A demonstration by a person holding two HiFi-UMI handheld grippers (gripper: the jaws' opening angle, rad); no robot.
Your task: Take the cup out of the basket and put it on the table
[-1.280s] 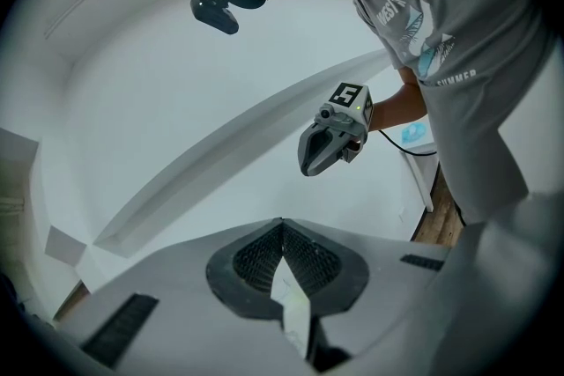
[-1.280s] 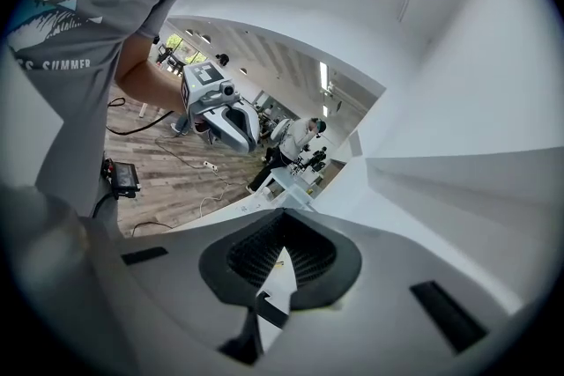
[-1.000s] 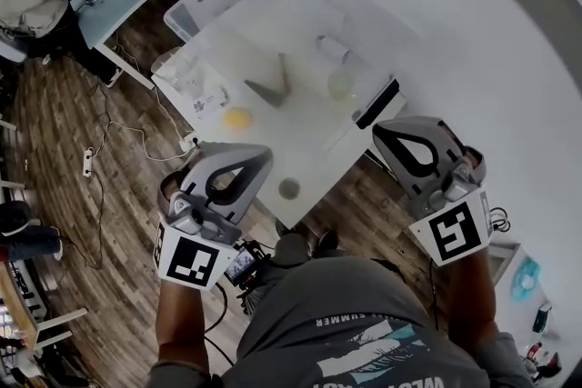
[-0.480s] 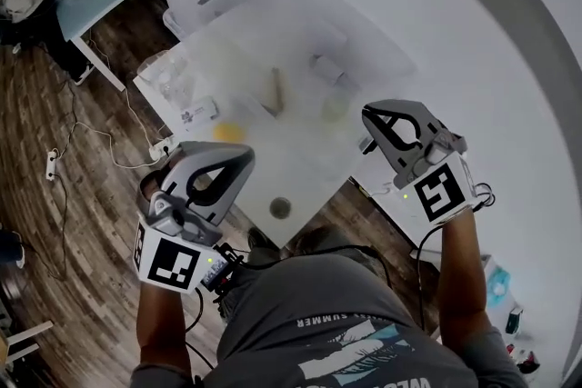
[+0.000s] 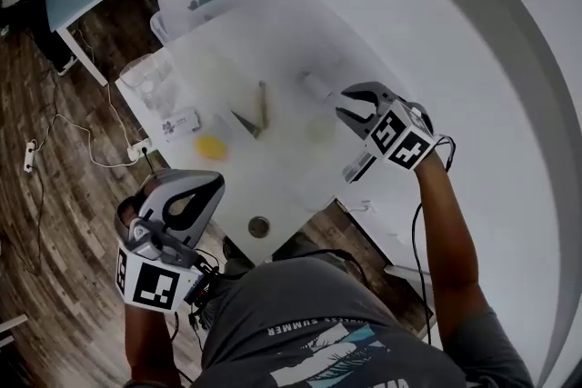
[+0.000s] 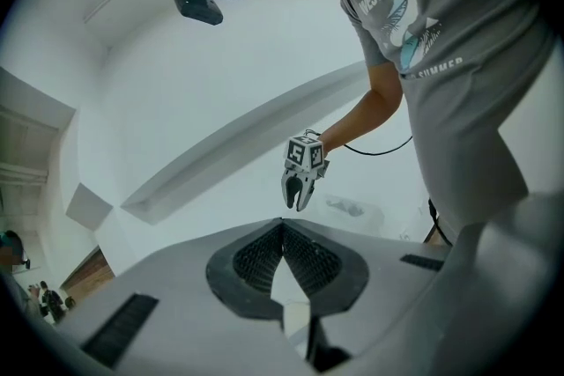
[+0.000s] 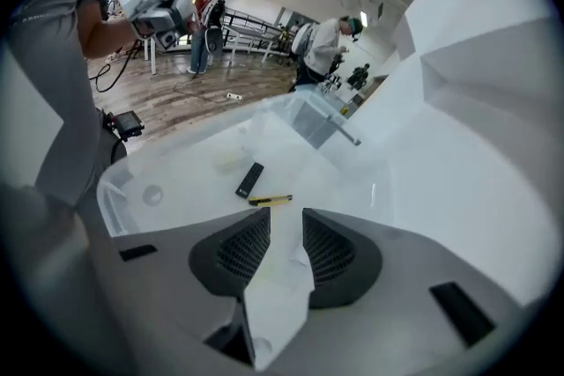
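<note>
Hanging just above the pale cup [image 5: 320, 128], the right gripper [image 5: 350, 109] has just been opening its jaws wide, gripping nothing.

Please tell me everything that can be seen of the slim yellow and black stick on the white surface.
The stick is slim and straight, yellow with black ends, like plastic. It lies flat on the white surface, beside a black bar; whether they touch is unclear. Nothing else touches it.
</note>
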